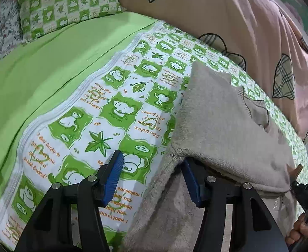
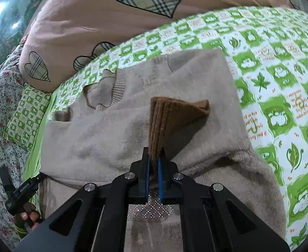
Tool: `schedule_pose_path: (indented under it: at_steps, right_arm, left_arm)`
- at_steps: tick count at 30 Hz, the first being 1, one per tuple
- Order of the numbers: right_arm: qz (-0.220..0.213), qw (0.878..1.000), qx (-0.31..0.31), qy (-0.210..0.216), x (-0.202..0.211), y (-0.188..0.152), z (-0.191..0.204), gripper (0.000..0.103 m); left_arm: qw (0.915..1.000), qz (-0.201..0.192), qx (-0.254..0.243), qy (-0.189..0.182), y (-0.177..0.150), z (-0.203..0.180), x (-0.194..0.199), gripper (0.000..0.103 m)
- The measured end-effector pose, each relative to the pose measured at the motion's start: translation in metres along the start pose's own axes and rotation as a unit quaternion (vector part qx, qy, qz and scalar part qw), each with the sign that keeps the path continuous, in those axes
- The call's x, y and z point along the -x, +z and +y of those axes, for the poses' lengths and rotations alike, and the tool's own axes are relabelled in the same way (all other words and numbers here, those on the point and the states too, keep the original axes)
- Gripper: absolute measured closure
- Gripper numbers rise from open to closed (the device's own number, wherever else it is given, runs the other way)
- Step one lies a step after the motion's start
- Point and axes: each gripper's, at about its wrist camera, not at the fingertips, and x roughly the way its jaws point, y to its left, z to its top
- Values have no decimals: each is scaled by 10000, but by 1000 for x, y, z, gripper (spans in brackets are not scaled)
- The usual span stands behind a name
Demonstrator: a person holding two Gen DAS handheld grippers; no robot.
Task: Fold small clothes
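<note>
A small beige fleece garment lies on the green-and-white patterned bedcover, partly folded over itself, with a ribbed neckline toward the far left. My right gripper is shut on the garment's brown ribbed cuff and holds it up above the beige cloth. My left gripper is open at the garment's left edge. Its right finger is tucked under the lifted fold and its left finger is over the bedcover.
The patterned bedcover lies over a plain green sheet. A matching pillow sits at the back left. A pink quilt with plaid hearts is bunched along the far side. The other handle and hand show at the lower left.
</note>
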Motion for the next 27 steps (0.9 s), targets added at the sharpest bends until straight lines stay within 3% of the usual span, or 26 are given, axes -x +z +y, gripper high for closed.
schedule_pose_path:
  at_steps: [4,7,8,12,13,16,18,22,23,26,27]
  right_arm:
    - [125,9987,-475,110,-4,4,-16,86]
    - [63,9977,-644,200,-4,10,-23,86]
    - [57,9980,-599,175,-4,12,-23,92]
    - [-691,9969,-387,35,38,26,-19,95]
    - [-700,9970,-312,-64,41,28,-19,95]
    - [-106,9993,-148,-313,21,25,-23,90]
    - [154,9979,-212,-592,15,20,-30,86]
    - [-513,9948,-408,-781,49,14,-24,81]
    - [-590,9959,-274,-628,53,15,-13,73]
    - [-277,9981,356,419,40,31,37,21]
    - [-104,9948,555,847,27,38,59,19]
  left_arm:
    - [9998,-5,-121,134,-1,-4,-2,46]
    - [9997,10,-176,181,-1,-6,-2,46]
    - [9996,32,-203,193,0,-7,-2,46]
    - [9996,47,-246,141,0,-11,-5,42]
    - [9995,30,-266,172,0,-11,-5,42]
    - [9989,-1,-292,357,0,-14,-6,42]
    - [9995,2,-218,247,0,-11,-3,42]
    - [10000,-4,-87,10,-5,-2,0,42]
    - [10000,-17,-64,-20,-5,-1,0,42]
    - [9999,-76,20,-138,-7,2,-1,42]
    - [9998,-96,35,-161,-7,3,-1,42]
